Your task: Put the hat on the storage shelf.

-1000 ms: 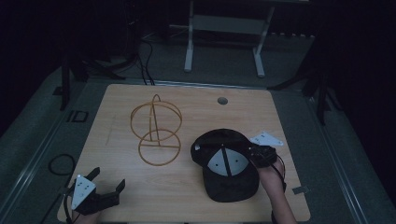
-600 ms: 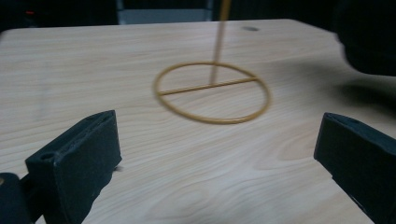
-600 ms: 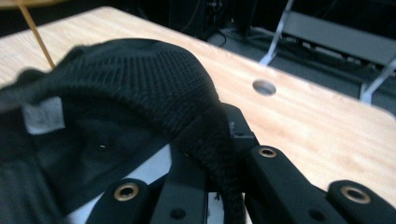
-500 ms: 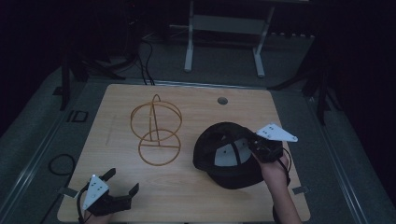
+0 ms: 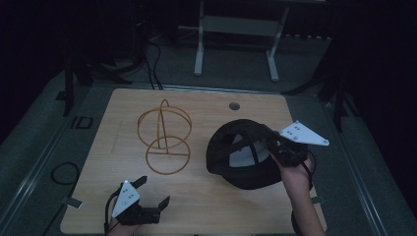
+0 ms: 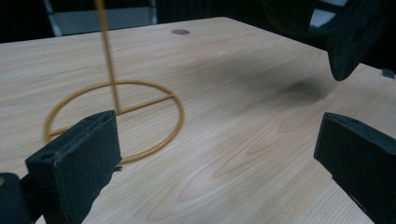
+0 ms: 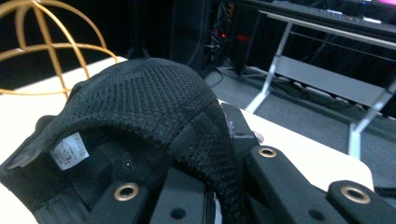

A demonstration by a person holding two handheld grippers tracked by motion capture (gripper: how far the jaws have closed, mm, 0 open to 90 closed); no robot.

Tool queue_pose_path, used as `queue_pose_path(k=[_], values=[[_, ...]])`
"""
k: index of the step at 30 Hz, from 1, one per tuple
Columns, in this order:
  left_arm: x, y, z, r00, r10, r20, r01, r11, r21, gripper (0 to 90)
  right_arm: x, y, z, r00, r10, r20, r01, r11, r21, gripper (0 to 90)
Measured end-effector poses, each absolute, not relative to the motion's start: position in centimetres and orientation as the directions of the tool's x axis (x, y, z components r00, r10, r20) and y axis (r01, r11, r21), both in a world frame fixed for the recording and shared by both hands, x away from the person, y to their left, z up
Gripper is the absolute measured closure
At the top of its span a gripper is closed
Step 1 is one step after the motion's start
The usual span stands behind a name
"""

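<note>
Right tool (image 5: 275, 147) clamped on black cap (image 5: 246, 157) rim, cap lifted

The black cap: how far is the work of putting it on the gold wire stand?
Done: the right gripper is shut on the black cap and holds it tilted off the table. In hand: carrying it. Left: the gold wire stand is bare; the left gripper is open near it.
</note>
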State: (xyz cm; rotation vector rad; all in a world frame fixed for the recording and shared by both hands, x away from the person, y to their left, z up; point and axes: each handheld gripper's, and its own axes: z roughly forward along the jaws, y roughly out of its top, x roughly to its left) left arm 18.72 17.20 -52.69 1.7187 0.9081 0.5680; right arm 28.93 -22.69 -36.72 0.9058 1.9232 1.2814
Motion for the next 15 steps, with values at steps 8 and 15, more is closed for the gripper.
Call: queue_pose_path(k=[8,15], values=[[20.0,14.2,-51.2,0.658,0.750,-0.071,0.284,-0.160,0.945,0.9,28.0,-22.5,-36.0,-0.571,0.809,-0.137,0.169,0.279,0.945,88.6],[21.6,11.3,-49.7,0.705,0.707,-0.059,0.259,-0.179,0.949,0.9,27.8,-22.5,-36.0,-0.578,0.804,-0.137,0.166,0.281,0.945,88.5]])
